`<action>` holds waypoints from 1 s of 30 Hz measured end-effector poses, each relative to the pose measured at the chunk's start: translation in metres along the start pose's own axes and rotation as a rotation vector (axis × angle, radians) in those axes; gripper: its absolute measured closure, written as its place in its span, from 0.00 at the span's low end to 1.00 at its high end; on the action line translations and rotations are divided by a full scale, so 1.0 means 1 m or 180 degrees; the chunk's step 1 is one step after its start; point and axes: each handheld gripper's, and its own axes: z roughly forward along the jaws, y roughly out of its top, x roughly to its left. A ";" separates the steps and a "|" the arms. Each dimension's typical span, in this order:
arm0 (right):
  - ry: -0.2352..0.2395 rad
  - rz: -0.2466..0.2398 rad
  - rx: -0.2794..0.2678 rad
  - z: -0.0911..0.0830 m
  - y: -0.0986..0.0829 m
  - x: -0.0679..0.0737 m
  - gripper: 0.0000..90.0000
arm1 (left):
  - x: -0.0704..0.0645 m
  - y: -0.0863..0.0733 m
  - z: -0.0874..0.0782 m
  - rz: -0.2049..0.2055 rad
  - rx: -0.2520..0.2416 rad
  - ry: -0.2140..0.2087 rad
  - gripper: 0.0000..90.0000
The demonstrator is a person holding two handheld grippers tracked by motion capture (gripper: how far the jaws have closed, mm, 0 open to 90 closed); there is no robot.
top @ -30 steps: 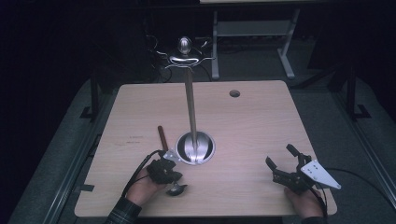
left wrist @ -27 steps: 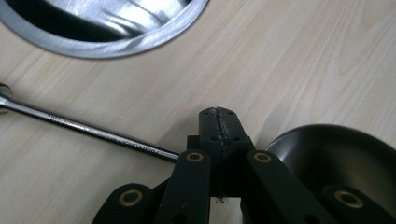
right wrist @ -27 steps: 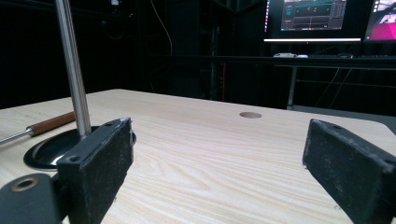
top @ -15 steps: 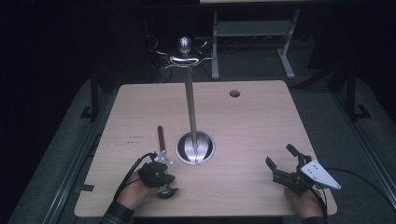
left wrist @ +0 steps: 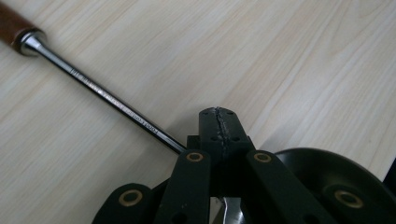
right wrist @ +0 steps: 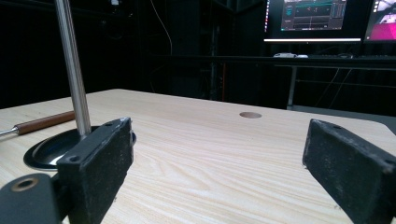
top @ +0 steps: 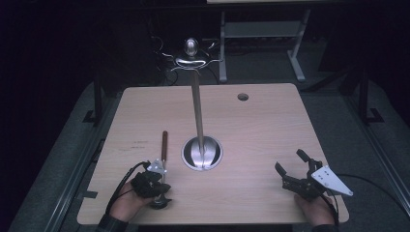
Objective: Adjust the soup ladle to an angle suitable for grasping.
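Here, left gripper (left wrist: pixel 219 126): lower left of the high view, jaws clenched tip to tip with no gap at the seam.
Utensil (top: pixel 164 143): lies flat on the table (top: pixel 261 125) left of centre, wooden handle towards the far edge, chrome shaft running down under the left gripper. Its dark head sits just below that gripper, near the bottom edge.
Grip: in the left gripper view the shaft slips beneath the closed jaws, so I cannot tell whether it is pinched or merely pressed.
Right gripper (top: pixel 291 160): lower right of the high view, jaws spread wide and holding nothing, hovering low over bare wood.
Stand (top: pixel 197 111): centre, with a round base, an upright pole and hooks at the top, just right of the utensil and not touching it.
Risk: the smooth, thin shaft looks likely to roll or slide out if a lift begins with so little purchase. Held near the head, the long handle could droop and swing into the pole.
Change: compared with a second ago, the left hand and the utensil's head sit further left and lower. The handle end has barely shifted, and the right gripper is unmoved.
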 end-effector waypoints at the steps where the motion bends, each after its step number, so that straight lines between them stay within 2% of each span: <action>1: 0.0000 0.0000 0.0000 0.000 0.000 0.000 0.09 | 0.001 -0.002 -0.002 -0.0026 -0.0004 0.0006 1.00; 14: 0.0000 -0.0002 0.0002 0.000 0.000 0.000 0.09 | 0.013 -0.025 -0.019 -0.0201 -0.0050 0.0082 1.00; 25: 0.0000 -0.0002 0.0000 0.000 0.000 0.000 0.09 | 0.017 -0.021 -0.023 -0.0179 -0.0064 0.0093 1.00; 27: 0.0000 -0.0003 0.0002 0.000 0.000 0.000 0.09 | 0.020 -0.018 -0.025 -0.0192 -0.0109 0.0113 1.00; 30: -0.0002 -0.0004 0.0005 0.000 0.000 0.000 0.09 | 0.026 -0.015 -0.027 -0.0285 -0.0188 0.0149 1.00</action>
